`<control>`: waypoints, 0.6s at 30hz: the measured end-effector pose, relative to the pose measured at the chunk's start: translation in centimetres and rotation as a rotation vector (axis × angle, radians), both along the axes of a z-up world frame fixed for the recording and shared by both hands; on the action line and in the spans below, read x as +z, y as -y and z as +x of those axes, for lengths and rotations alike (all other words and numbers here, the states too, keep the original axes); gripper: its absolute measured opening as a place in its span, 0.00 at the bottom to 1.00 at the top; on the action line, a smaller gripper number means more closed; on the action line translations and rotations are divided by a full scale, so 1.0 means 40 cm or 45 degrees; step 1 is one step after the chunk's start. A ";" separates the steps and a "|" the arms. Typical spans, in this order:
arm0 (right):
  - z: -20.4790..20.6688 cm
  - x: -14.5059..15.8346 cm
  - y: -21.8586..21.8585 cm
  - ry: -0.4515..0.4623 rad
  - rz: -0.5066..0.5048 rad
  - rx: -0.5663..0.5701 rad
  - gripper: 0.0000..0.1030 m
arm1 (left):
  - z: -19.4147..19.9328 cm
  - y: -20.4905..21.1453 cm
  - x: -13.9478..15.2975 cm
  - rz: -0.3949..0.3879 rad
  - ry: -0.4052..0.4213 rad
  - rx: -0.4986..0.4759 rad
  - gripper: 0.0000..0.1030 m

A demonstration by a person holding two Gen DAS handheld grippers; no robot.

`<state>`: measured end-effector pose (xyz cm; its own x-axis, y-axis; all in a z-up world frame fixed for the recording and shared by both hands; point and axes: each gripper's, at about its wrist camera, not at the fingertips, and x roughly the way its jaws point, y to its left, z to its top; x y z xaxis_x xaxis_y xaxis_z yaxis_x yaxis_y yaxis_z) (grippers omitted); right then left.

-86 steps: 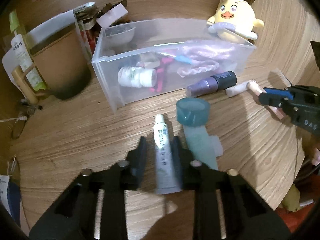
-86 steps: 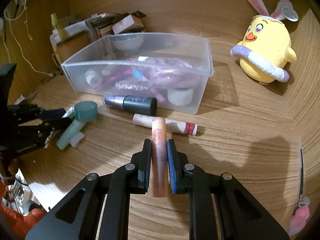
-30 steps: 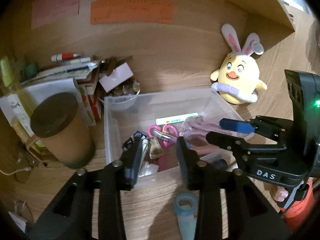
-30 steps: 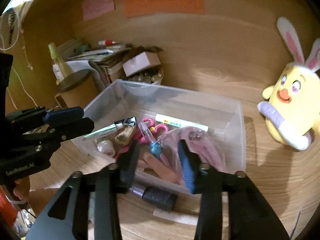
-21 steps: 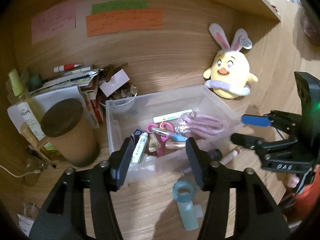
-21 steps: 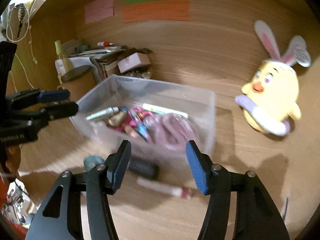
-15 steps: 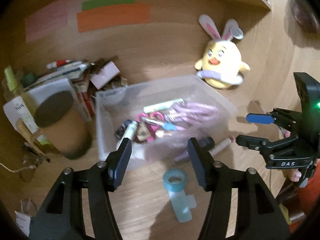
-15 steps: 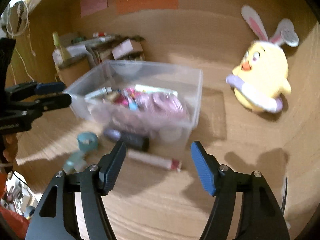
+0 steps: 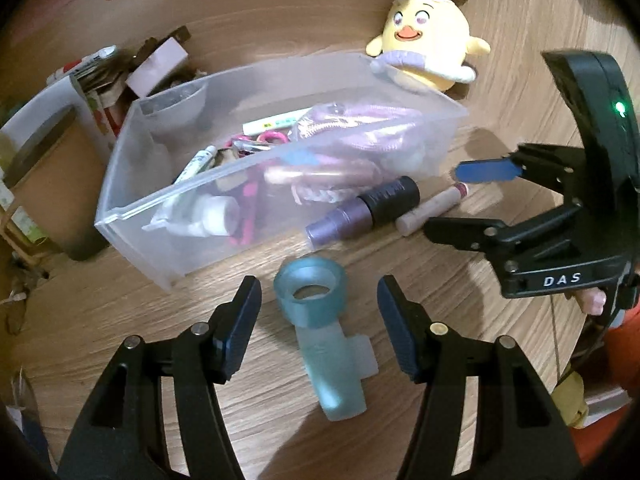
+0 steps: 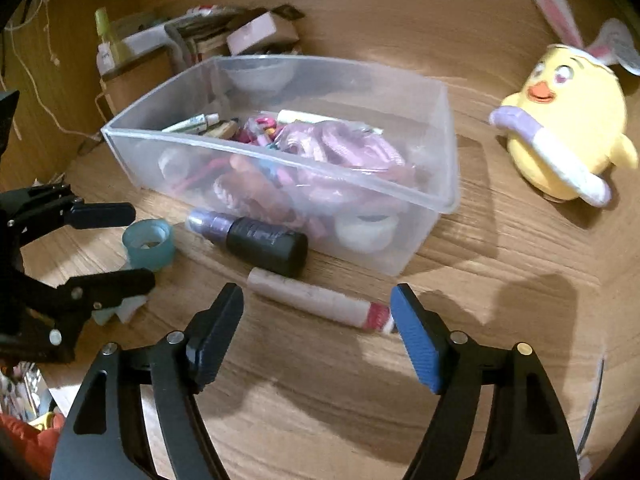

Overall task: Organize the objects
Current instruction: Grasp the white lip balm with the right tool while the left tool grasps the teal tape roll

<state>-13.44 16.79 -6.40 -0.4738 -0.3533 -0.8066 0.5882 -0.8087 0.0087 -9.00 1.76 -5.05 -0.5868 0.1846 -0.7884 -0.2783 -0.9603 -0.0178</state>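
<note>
At the far left a brown cup [image 9: 44, 184] is seen standing on the bench [image 9: 120, 340], just beside the clear bin [image 9: 208, 184]. The bin is packed: a white tube [image 9: 198, 164], pink scissors [image 9: 272, 137], a marker [image 9: 276, 122] and a bagged pink cord [image 9: 360, 128] are made out inside it, with a small white jar [image 9: 218, 216] pressed against its near wall.

The left tool [image 9: 318, 322] is held wide open and empty, low over the bench, and a teal bottle [image 9: 320, 332] is framed between its fingers without being touched; the bottle lies on its side, its open ring end turned toward the bin. From the right wrist view the same bottle [image 10: 149, 244] is seen between the left tool's two fingers.

Further right, a purple bottle [image 9: 364, 208] with a black cap is seen lying along the bin's near wall, just beside it. A pink stick [image 9: 434, 210] lies next to that, a little nearer the camera in the right wrist view.

The right tool [image 10: 316, 332] is likewise spread wide and empty, and the stick [image 10: 316, 300] is caught just beyond its fingertips, untouched, one end close to the blue pad [image 10: 416, 344].

At the far right a yellow chick plush [image 10: 560, 128] with rabbit ears is seen sitting upright on the bench, apart from the bin.
</note>
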 end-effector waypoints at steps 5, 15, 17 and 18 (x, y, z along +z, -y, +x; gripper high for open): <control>-0.012 -0.018 0.003 0.080 -0.003 0.038 0.71 | 0.004 -0.005 -0.012 -0.019 -0.006 0.006 0.45; 0.027 -0.017 -0.022 0.116 -0.025 0.059 0.19 | 0.010 0.013 -0.012 0.016 -0.017 0.033 0.37; 0.038 -0.012 -0.027 0.134 -0.066 0.072 0.14 | 0.014 0.020 -0.008 0.033 -0.024 0.039 0.37; 0.042 -0.008 -0.027 0.135 -0.093 0.074 0.14 | 0.017 0.024 -0.003 0.043 -0.031 0.042 0.37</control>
<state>-11.77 17.87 -6.70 -0.3640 -0.4373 -0.8224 0.6266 -0.7683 0.1312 -8.32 0.81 -5.19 -0.6117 0.1909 -0.7677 -0.2470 -0.9680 -0.0439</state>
